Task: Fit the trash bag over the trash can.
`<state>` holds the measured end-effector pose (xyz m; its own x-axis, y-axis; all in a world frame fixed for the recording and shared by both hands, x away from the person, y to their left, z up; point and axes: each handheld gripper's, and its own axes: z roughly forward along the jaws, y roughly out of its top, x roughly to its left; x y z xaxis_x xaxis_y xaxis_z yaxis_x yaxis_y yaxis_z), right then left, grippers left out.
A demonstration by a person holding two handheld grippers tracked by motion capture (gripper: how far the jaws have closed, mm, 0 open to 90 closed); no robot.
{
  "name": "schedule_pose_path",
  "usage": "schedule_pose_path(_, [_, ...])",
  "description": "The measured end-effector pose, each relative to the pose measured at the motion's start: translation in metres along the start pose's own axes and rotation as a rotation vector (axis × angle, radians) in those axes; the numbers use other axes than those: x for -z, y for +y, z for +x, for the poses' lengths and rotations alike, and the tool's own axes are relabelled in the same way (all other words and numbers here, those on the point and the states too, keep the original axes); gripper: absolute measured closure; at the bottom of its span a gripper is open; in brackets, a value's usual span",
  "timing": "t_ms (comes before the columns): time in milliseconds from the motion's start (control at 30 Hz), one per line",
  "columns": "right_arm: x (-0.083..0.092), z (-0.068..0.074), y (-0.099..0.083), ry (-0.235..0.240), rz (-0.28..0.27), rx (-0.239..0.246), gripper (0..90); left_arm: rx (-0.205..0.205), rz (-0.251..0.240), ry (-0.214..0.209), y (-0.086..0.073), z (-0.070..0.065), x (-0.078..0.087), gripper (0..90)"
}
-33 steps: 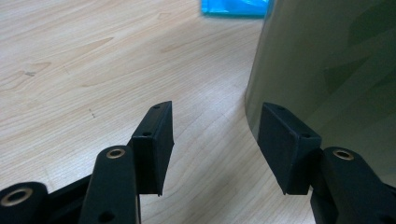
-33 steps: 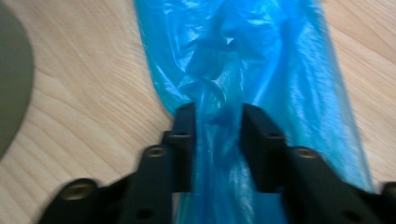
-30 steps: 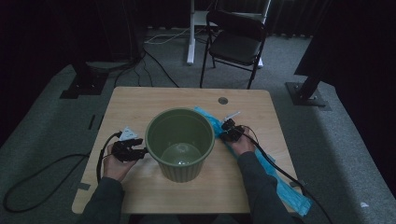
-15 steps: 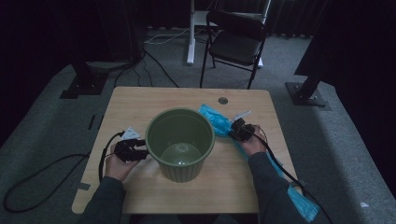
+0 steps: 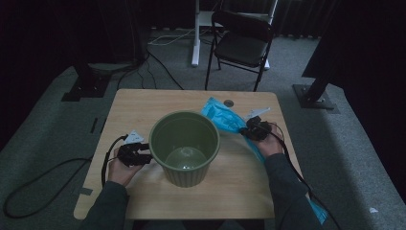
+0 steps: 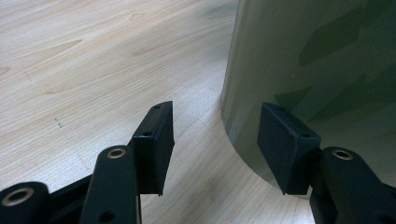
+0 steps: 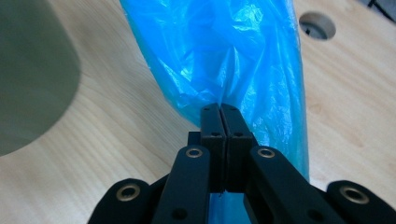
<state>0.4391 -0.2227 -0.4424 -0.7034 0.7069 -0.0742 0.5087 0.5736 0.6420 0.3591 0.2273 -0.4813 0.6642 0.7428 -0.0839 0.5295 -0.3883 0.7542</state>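
Blue plastic, thin and crinkled, is pinched in the right hand-held gripper (image 7: 222, 109), whose 2 jaws are pressed together on a fold of the blue bag (image 5: 225, 117). That bag lies stretched along the right part of the table (image 5: 143, 103), its far end beside the bin's far-right rim and its near end trailing off the table's right edge toward the floor. The green bin (image 5: 184, 146) stands upright at the table's middle, unlined, with only its bare bottom showing inside.

By my reading the bag is picked up but nothing else is done: it is not yet opened, not over the rim, not pushed down inside.

The left hand-held gripper (image 6: 212, 140) sits low at the bin's left wall with its jaws spread apart, 1 jaw close against the wall, gripping nothing.

Room is fair. Bare wood lies far of the bin and to its left; a round hole (image 5: 228, 102) sits near the far edge beside the bag. The trailing end hanging over the right edge could snag or drag as the bag is lifted.
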Motion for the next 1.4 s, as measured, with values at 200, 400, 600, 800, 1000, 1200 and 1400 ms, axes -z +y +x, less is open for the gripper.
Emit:
schedule_pose_path(200, [0.025,0.006,0.013,0.012,-0.032,0.053,89.5,-0.001,0.004,-0.001,0.000,-0.001,0.001,45.9])
schedule_pose_path(400, [0.047,0.012,0.026,0.026,-0.062,0.096,89.4,-0.006,0.002,-0.006,-0.001,-0.002,0.004,46.2])
schedule_pose_path(600, [0.066,0.019,0.036,0.043,-0.096,0.124,89.4,-0.015,0.005,-0.011,-0.002,-0.004,0.006,46.4])
schedule_pose_path(800, [0.081,0.027,0.044,0.066,-0.120,0.158,89.3,-0.016,0.005,-0.013,-0.002,-0.005,0.006,46.9])
schedule_pose_path(1000, [0.091,0.035,0.052,0.071,-0.126,0.199,89.4,-0.016,0.005,-0.014,-0.002,-0.006,0.006,47.2])
schedule_pose_path(1200, [0.102,0.032,0.057,0.045,-0.139,0.196,89.4,-0.022,0.007,-0.018,-0.001,-0.008,0.005,47.2])
schedule_pose_path(1400, [0.116,0.025,0.057,0.068,-0.174,0.184,89.4,-0.019,0.005,-0.025,0.000,-0.010,0.002,47.2])
